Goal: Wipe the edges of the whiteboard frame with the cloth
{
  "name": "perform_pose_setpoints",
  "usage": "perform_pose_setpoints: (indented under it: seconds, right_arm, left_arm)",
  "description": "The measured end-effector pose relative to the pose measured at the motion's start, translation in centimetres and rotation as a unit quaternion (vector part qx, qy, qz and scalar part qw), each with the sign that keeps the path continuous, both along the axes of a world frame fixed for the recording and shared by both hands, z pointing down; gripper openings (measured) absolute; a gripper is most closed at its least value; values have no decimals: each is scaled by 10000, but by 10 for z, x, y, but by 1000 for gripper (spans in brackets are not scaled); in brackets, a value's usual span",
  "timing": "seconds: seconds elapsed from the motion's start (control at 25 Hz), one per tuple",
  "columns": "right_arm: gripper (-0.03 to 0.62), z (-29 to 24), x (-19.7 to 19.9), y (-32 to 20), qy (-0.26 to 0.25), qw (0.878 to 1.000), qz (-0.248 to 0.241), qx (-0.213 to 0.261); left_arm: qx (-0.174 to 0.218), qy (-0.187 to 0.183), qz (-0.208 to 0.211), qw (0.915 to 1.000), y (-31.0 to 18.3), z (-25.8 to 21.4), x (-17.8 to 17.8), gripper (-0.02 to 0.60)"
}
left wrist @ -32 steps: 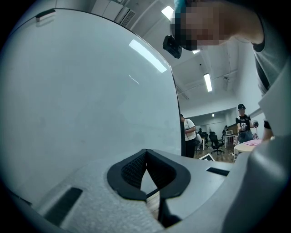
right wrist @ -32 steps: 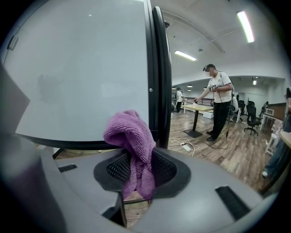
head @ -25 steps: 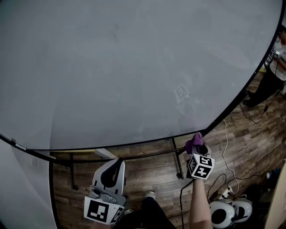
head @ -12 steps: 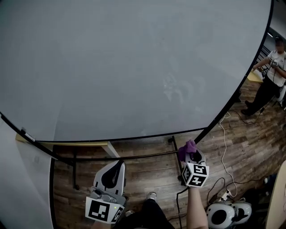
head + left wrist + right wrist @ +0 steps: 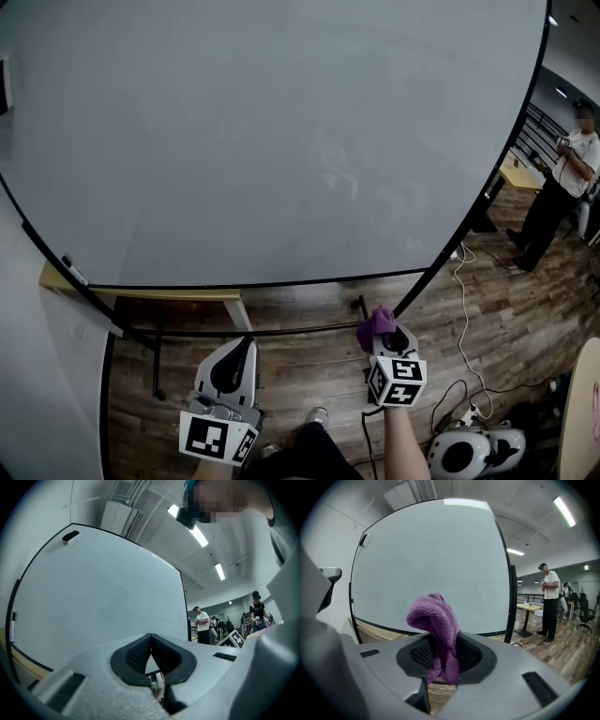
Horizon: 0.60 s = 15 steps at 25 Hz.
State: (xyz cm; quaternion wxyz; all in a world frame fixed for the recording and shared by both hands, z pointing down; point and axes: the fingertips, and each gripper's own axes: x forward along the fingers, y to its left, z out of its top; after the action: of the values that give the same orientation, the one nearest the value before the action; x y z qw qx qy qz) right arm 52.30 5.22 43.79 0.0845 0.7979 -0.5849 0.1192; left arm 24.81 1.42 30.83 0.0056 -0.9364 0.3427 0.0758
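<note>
The whiteboard (image 5: pixel 262 131) fills most of the head view, with a thin black frame (image 5: pixel 281 280) along its lower edge and right side. My right gripper (image 5: pixel 380 330) is shut on a purple cloth (image 5: pixel 375 322), just below the board's lower right corner and beside a black stand leg. In the right gripper view the cloth (image 5: pixel 437 623) bunches up between the jaws of that gripper (image 5: pixel 440 654), with the whiteboard (image 5: pixel 431 559) some way ahead. My left gripper (image 5: pixel 242 352) hangs lower left, shut and empty; the left gripper view shows its pads (image 5: pixel 140 651) meeting.
A person (image 5: pixel 562 178) stands at the far right on the wooden floor. Cables (image 5: pixel 469 281) trail across the floor, and white round devices (image 5: pixel 473 450) lie at the lower right. A black stand bar (image 5: pixel 281 330) and a wooden desk (image 5: pixel 141 298) sit under the board.
My right gripper with the cloth has drawn down and left, away from the frame's lower edge near the corner. The head view has tilted, showing more of the board's right side.
</note>
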Motion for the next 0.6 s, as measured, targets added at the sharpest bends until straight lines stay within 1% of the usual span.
perform_pose_setpoints:
  seconds: [0.24,0.4,0.6]
  right_arm:
    - [109,-28,-49,24,40,9990,-325,306]
    - [109,-45,-80,39,136,9973,-588,421]
    - [109,-61,-120,58,132,9941,-883,614]
  left_arm:
    - [18,17,-86,10000,20,2,-30,17]
    - [20,-27,-97,9999,31,3,-46,17]
    - [-10,-56,16,10000,46,5,-61,17]
